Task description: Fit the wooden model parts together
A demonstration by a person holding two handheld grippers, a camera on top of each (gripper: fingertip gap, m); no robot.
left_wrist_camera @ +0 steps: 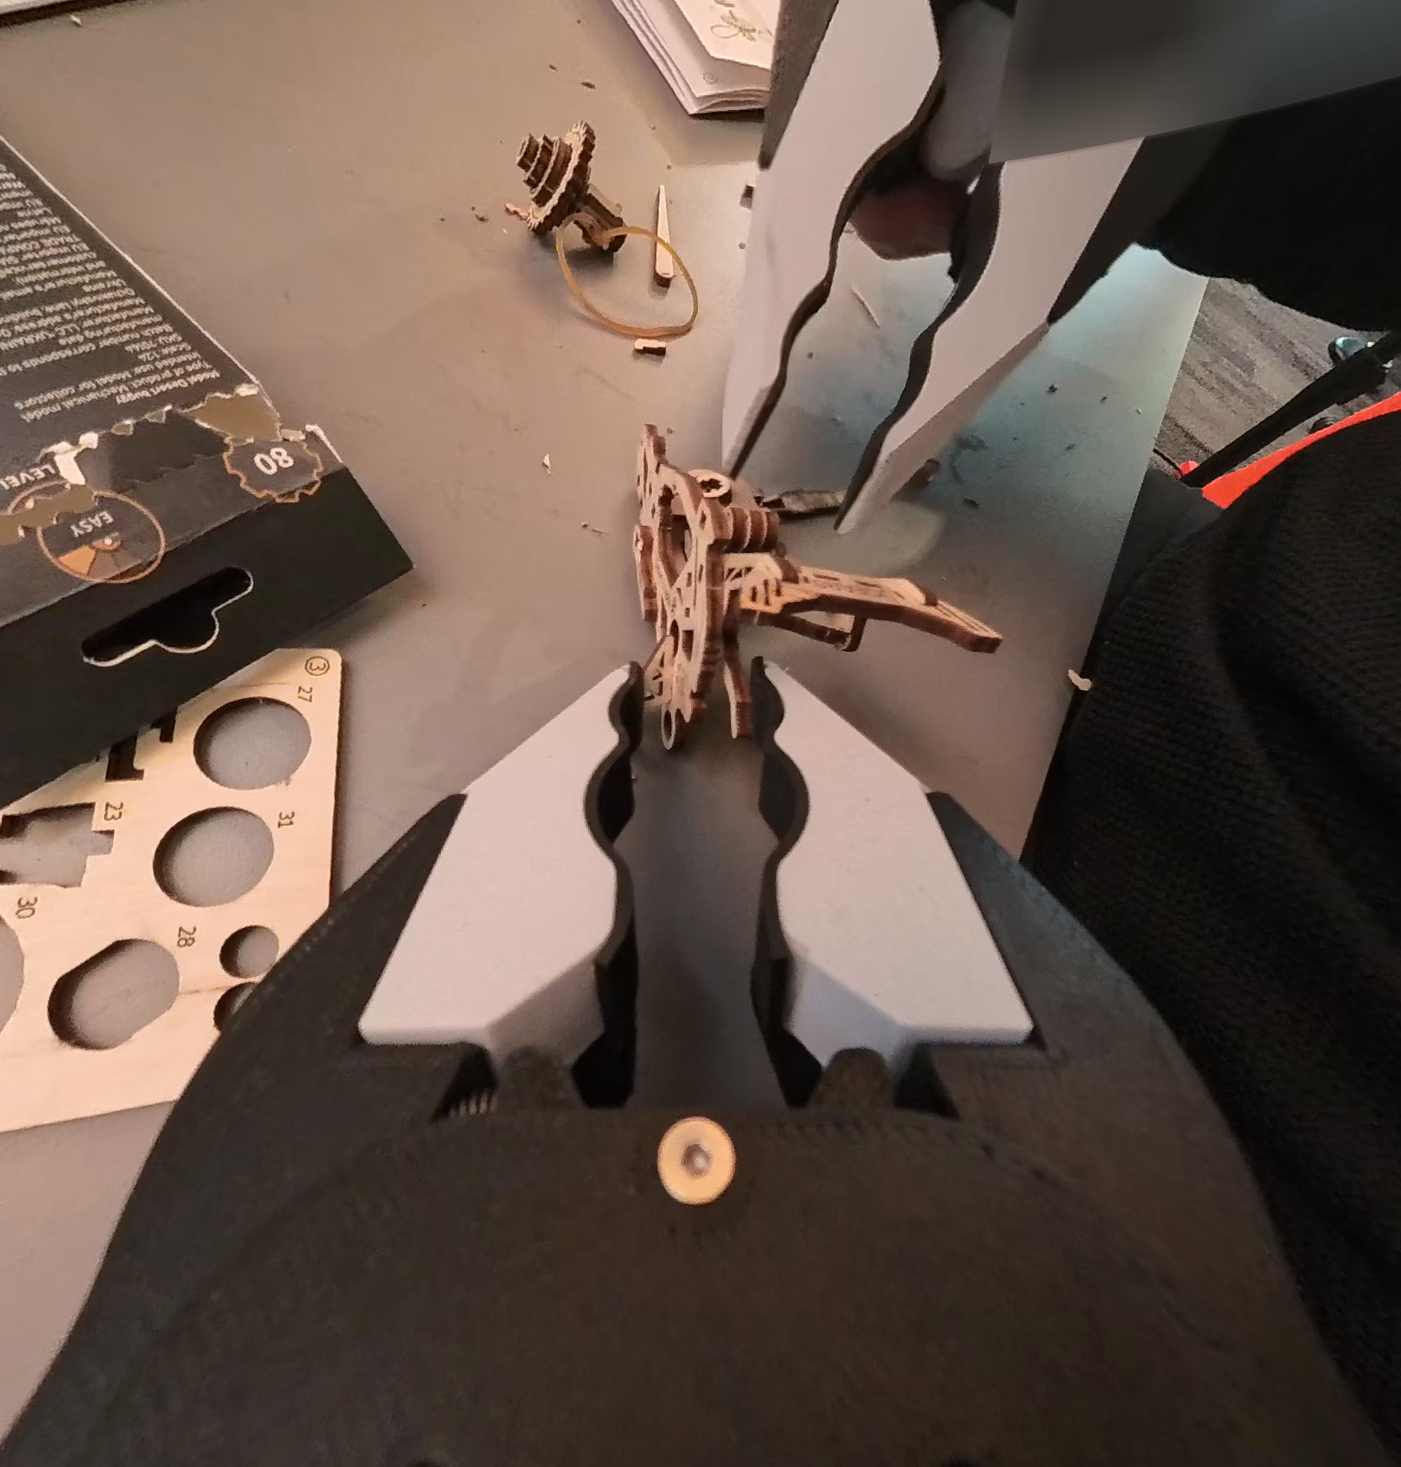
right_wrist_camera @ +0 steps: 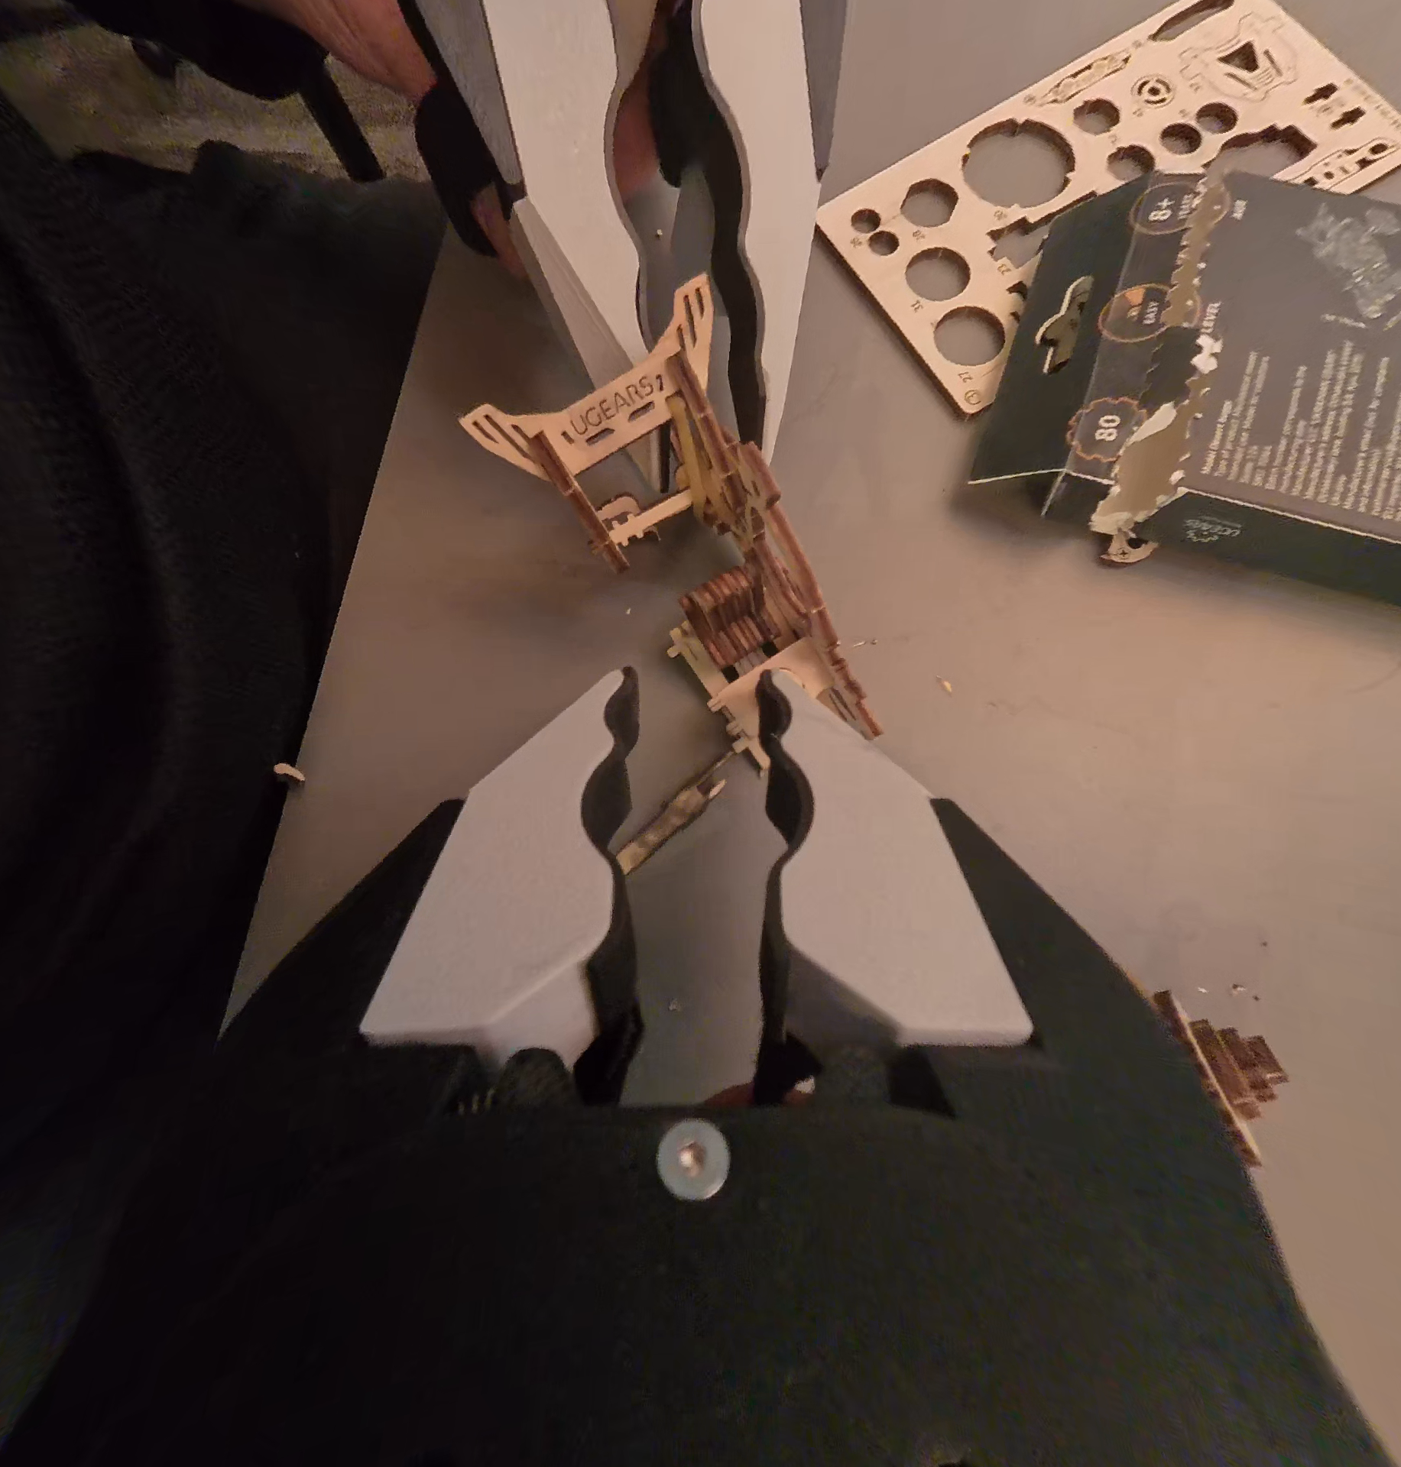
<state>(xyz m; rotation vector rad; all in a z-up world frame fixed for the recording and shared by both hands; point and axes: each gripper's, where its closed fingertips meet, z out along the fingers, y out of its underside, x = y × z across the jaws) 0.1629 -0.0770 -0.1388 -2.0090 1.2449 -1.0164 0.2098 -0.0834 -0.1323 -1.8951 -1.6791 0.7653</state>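
Judging by the joined frame, gears and curved tail, the wooden model (left_wrist_camera: 713,587) is partly built; it sits at the tips of the left gripper (left_wrist_camera: 695,683), whose jaws stand partly open with an end of the model between them, though I cannot tell if they pinch it; the right gripper (right_wrist_camera: 693,689) is likewise part-open, holding nothing, its far finger touching the model's edge; a gear stack (left_wrist_camera: 558,186), rubber band (left_wrist_camera: 629,278) and punched sheet (left_wrist_camera: 149,873) remain loose beyond the jaws on the grey table (left_wrist_camera: 363,317).

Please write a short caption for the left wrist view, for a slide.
Left gripper holds the wooden model at its tips on the grey table; right gripper open beside it.
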